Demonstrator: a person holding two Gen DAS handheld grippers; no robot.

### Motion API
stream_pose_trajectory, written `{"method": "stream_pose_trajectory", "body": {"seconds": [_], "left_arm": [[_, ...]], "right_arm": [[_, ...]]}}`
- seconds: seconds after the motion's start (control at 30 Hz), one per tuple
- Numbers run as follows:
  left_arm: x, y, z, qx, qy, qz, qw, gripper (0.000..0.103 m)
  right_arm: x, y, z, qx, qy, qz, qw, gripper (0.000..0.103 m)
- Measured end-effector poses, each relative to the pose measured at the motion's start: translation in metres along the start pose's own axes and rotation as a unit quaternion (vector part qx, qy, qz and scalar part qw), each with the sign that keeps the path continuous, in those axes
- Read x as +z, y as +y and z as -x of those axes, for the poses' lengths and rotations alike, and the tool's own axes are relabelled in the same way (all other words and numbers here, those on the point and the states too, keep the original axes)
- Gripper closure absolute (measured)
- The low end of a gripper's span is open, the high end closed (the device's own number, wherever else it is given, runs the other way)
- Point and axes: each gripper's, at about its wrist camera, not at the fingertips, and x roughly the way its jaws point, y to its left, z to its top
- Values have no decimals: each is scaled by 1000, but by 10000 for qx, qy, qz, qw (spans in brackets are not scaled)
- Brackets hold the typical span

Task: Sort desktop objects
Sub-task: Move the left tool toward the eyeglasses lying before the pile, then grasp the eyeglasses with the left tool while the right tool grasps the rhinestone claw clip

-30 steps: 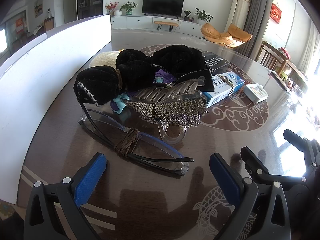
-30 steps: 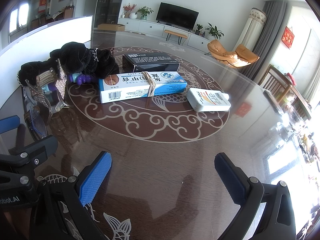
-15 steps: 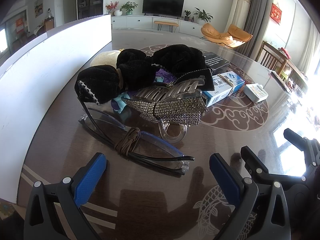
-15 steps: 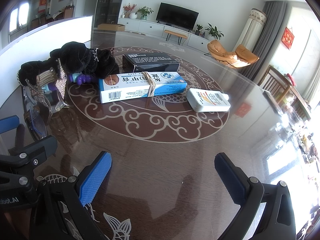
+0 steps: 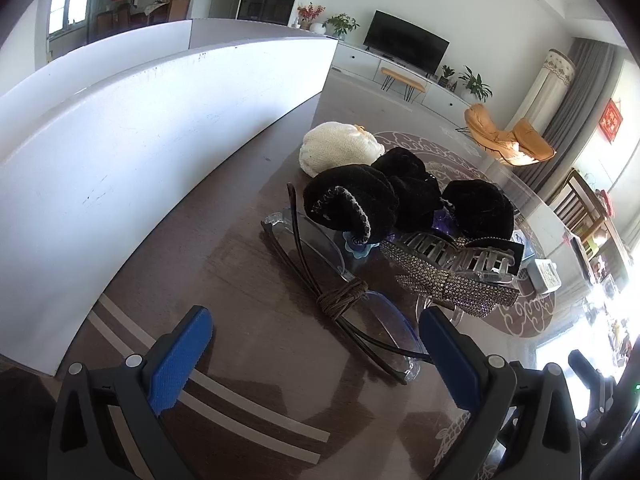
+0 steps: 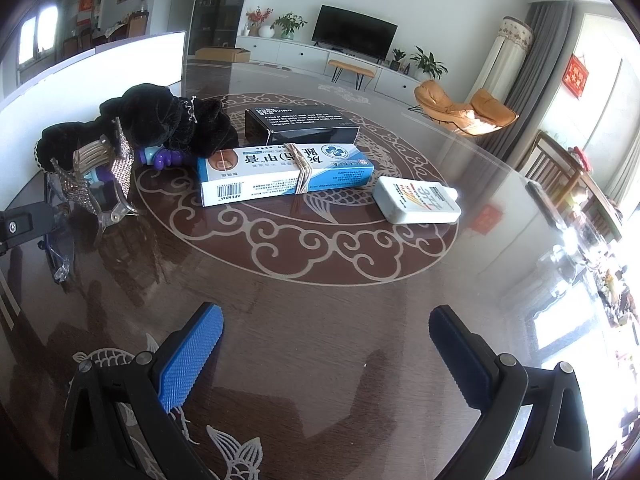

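Observation:
Folded glasses (image 5: 340, 292) tied with a brown cord lie on the dark table just ahead of my open, empty left gripper (image 5: 316, 340). Behind them sit a rhinestone hair claw (image 5: 452, 272), black velvet scrunchies (image 5: 404, 196) and a cream knitted pouch (image 5: 340, 148). My right gripper (image 6: 326, 340) is open and empty above bare table. Ahead of it lie a blue-white box (image 6: 284, 176) bound with a rubber band, a black box (image 6: 300, 124) and a white bottle (image 6: 418, 200). The hair claw (image 6: 100, 172) and scrunchies (image 6: 168, 120) show at its left.
A tall white board (image 5: 140, 136) stands along the table's left side. The round table (image 6: 320, 280) has a swirl pattern under glass. Chairs and a bright window lie to the right. Part of the left gripper's body (image 6: 24, 224) shows at the right wrist view's left edge.
My left gripper has swung left and moved closer to the glasses, so the pile now sits to the right of centre. The right gripper has barely moved.

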Motion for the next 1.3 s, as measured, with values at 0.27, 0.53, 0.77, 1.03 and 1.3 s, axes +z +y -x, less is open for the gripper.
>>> {"method": "stream_pose_trajectory", "body": {"seconds": [0.27,0.53,0.77,1.03,1.3], "left_arm": [[5,10,18,-406,-295,246,9984,0],[18,12,-10,-212,394,-104,9989,0],[16,27,10,268,768,-333,9961,0],[28,9,8,134,608,-137,9980,0],[17,-3,-18,665,946,-655,9911,0]], "right_arm": [[0,0,0,-3,-3,3,10000,0],[0,0,-1,-24,-12,19,10000,0],[0,0,-1,11,-6,-4,10000,0],[0,0,-1,0,-10,4,10000,0],[0,-1,-2,67,16,-48,10000,0]]}}
